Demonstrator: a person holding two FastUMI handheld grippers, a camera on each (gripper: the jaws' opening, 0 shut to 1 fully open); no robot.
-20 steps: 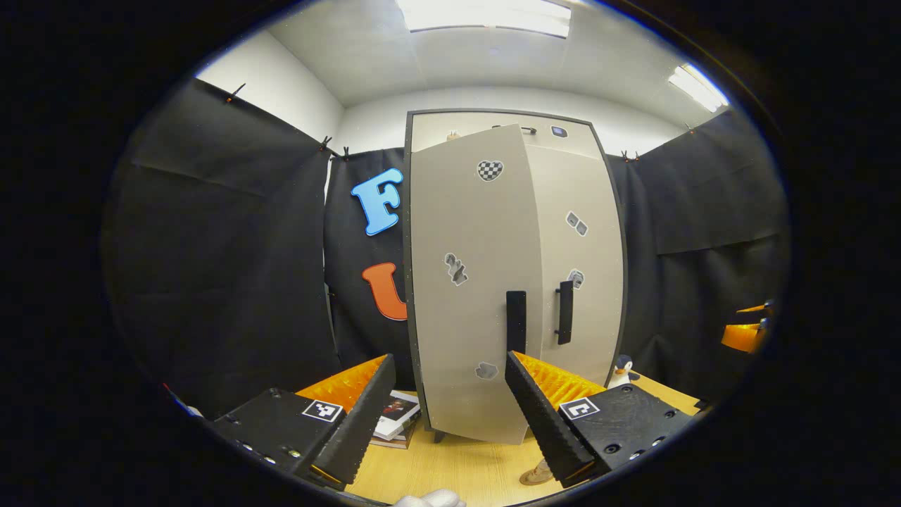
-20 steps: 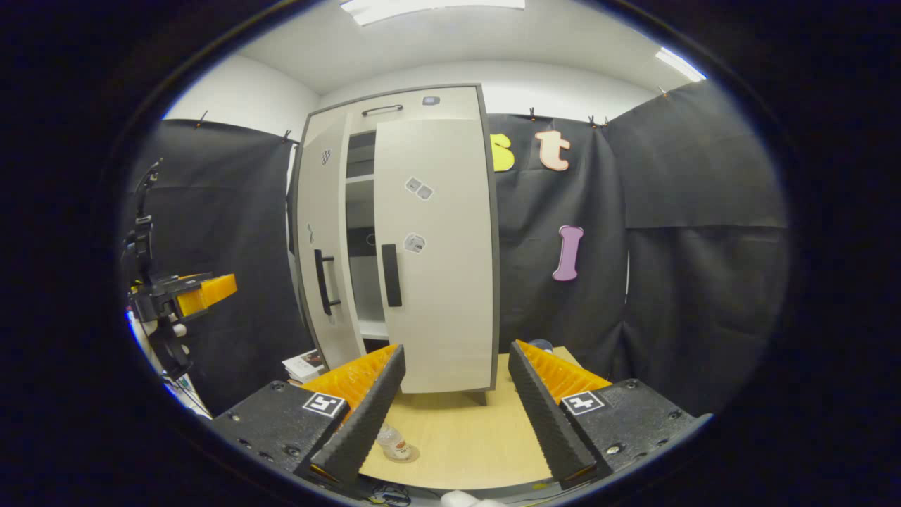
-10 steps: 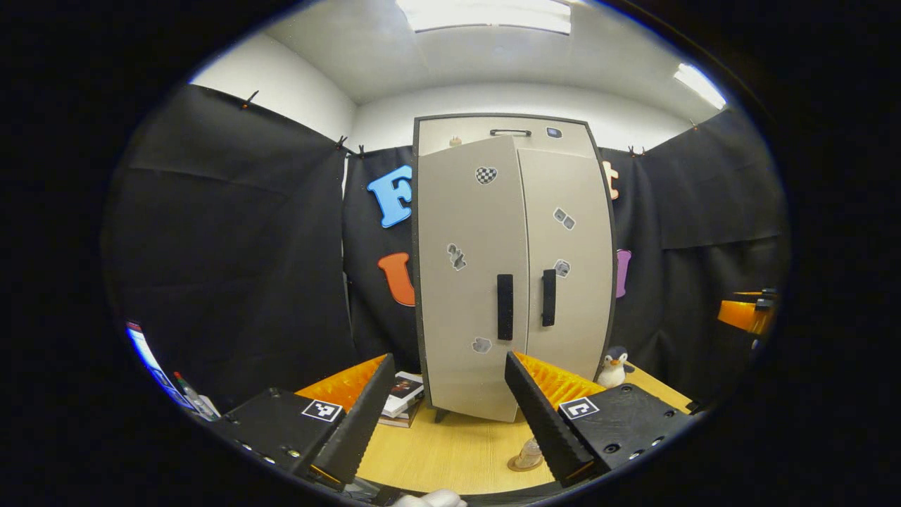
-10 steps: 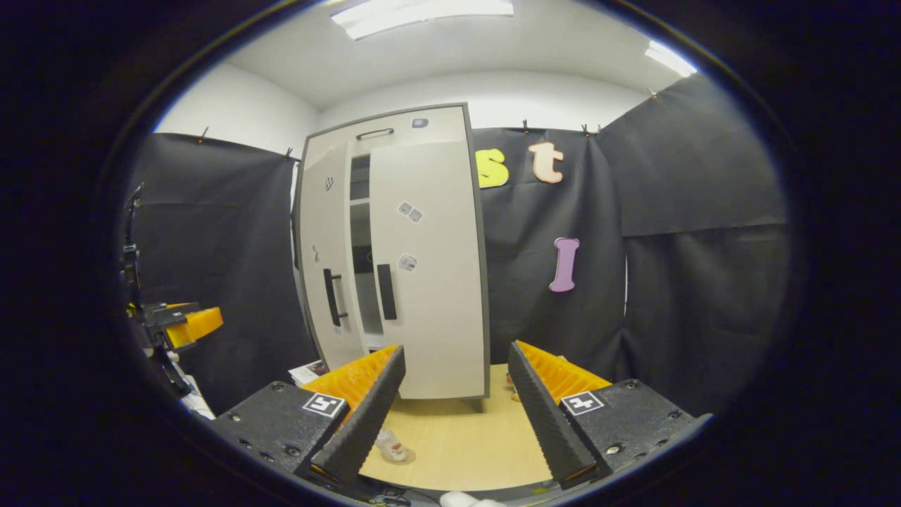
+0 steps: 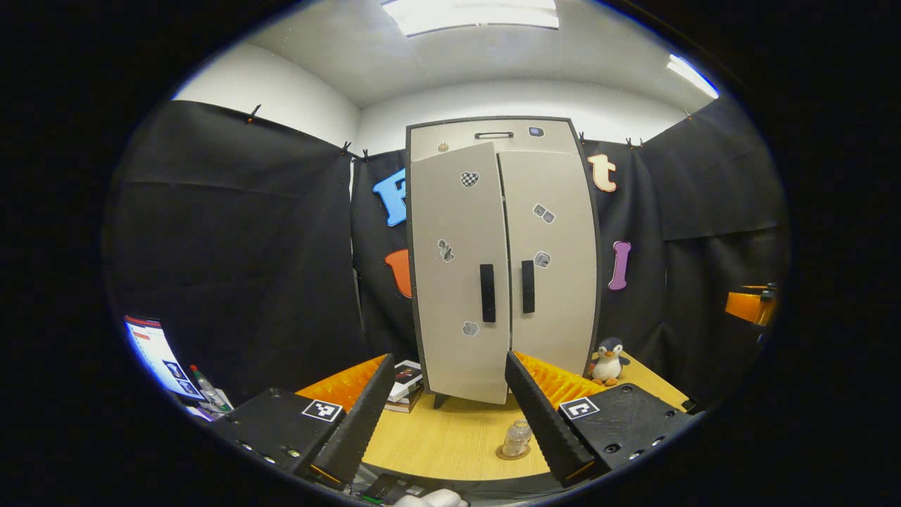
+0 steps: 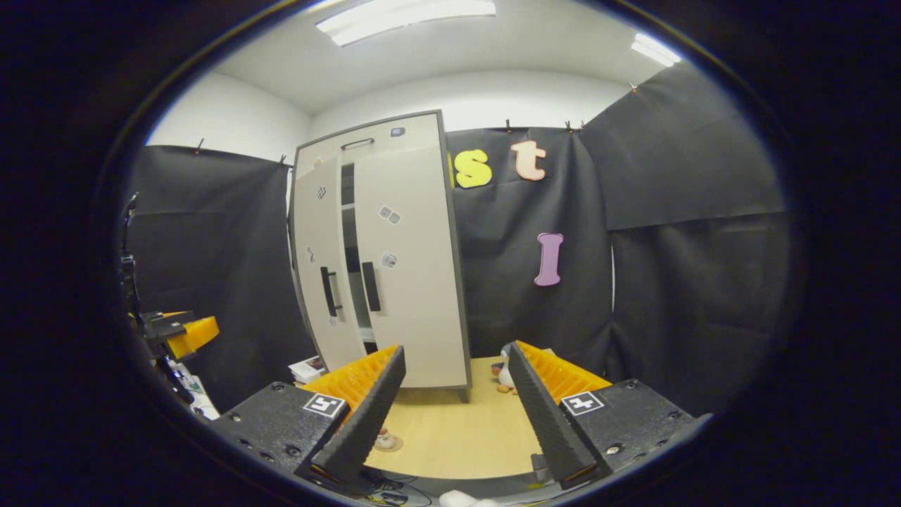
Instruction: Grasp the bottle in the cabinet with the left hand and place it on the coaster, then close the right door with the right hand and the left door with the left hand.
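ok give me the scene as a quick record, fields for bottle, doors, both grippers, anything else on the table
bottle: upright on coaster, bottle
right door: closed
left door: slightly ajar, gap seen in right gripper view
left gripper: open, empty, back from cabinet
right gripper: open, empty
also on table: penguin toy, books

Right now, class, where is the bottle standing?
In the left gripper view, the bottle stands on the coaster on the table, before the cabinet, beside that gripper's right finger.
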